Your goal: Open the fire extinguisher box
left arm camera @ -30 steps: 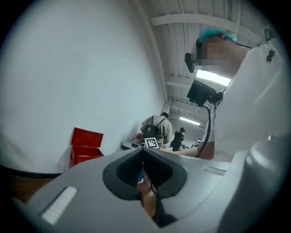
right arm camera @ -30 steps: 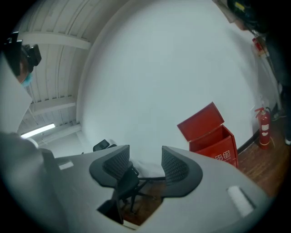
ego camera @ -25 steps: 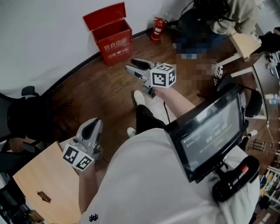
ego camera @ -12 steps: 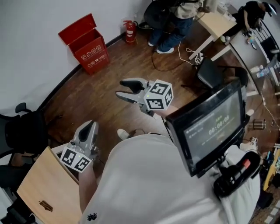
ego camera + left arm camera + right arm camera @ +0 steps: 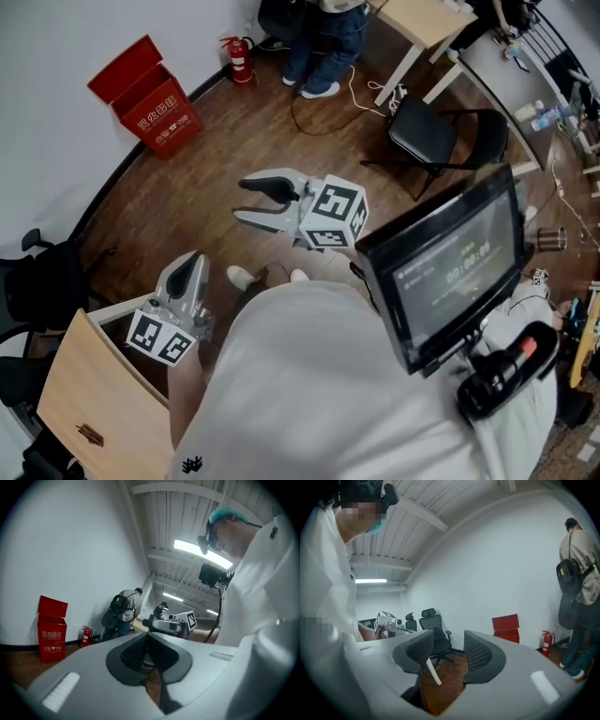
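The red fire extinguisher box (image 5: 145,97) stands on the wooden floor by the white wall at the upper left of the head view, its lid raised. A red extinguisher (image 5: 239,58) stands further along the wall. My right gripper (image 5: 246,199) hangs in mid-air well short of the box, jaws open and empty. My left gripper (image 5: 190,270) is low at the left, shut on nothing. The left gripper view shows the box (image 5: 51,634) far off beyond the left gripper (image 5: 149,656). In the right gripper view the box (image 5: 506,627) lies beyond the right gripper (image 5: 449,656).
A black folding chair (image 5: 436,136) stands at the upper right. People stand by a wooden desk (image 5: 422,19) near the wall. A black office chair (image 5: 37,281) and a light wooden board (image 5: 94,403) lie at my left. A monitor (image 5: 445,272) hangs at my chest.
The view has swung, so the red box slid toward the upper left. My right gripper has drawn away from the box, still open. The left gripper has barely moved.
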The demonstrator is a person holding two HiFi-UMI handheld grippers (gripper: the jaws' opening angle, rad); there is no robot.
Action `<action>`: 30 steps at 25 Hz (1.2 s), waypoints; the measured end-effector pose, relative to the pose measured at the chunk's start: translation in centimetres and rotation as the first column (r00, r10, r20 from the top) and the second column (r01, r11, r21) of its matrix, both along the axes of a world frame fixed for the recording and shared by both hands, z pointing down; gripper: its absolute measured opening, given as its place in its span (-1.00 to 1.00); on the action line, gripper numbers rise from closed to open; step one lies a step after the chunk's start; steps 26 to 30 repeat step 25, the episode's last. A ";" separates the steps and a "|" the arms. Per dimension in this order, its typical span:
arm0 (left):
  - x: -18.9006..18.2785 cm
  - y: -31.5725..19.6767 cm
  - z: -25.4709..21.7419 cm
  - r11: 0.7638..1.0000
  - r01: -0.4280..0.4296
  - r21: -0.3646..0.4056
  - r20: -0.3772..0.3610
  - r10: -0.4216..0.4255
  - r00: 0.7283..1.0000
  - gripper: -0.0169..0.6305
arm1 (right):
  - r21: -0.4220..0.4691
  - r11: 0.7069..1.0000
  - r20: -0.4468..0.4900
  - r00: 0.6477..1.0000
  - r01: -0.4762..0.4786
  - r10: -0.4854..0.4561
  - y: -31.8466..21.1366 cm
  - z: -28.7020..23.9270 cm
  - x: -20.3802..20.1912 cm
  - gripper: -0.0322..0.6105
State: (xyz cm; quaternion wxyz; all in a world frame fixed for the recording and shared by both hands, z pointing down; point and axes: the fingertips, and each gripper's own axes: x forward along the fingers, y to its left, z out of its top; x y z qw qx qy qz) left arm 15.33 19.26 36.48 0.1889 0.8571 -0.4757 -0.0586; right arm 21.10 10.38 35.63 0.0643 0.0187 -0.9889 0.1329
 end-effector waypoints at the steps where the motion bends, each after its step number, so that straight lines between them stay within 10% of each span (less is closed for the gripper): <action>1: 0.7 0.2 0.2 1.000 -0.006 -0.002 0.004 0.006 1.000 -0.95 | 0.007 1.000 -0.001 1.000 0.000 0.000 0.3 0.0 0.6 -0.26; 30: 5.2 3.5 -0.4 1.000 0.004 -0.006 0.039 -0.004 0.999 -0.95 | 0.071 0.997 -0.004 1.000 0.030 -0.030 4.1 -0.4 4.8 -0.28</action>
